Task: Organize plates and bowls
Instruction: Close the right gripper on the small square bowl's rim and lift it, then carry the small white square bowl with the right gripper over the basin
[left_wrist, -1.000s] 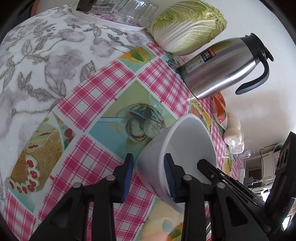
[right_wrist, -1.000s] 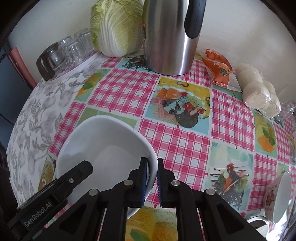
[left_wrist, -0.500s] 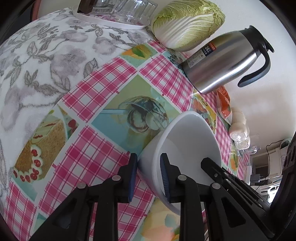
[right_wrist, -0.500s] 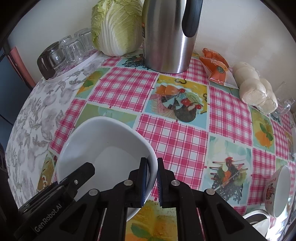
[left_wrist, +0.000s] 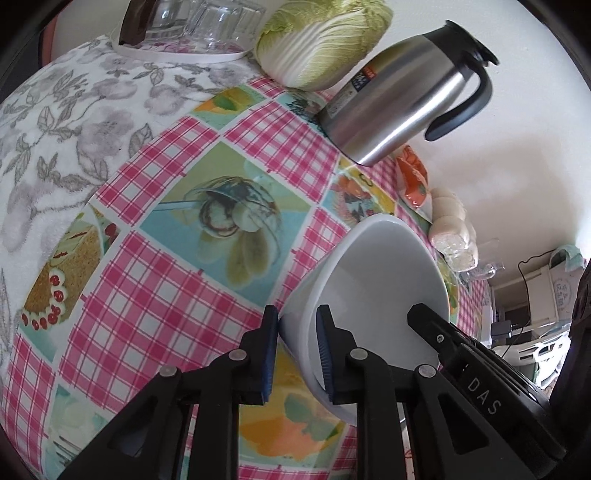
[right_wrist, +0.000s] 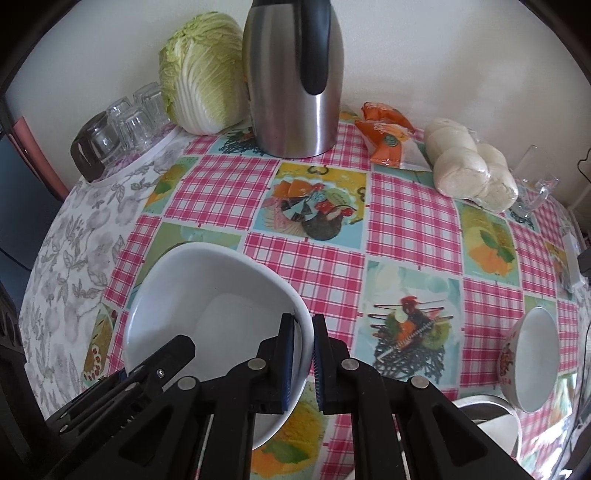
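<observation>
Left wrist view: the white bowl (left_wrist: 384, 280) is being pinched at its rim by the left gripper (left_wrist: 295, 354) and right gripper (right_wrist: 303, 360).

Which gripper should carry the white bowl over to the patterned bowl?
Probably the right gripper: it clamps the white bowl on the rim nearer the patterned bowl.

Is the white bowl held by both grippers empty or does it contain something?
Empty. The white bowl shows only bare white inside in both wrist views, with the left gripper and right gripper clamped on its rim.
</observation>
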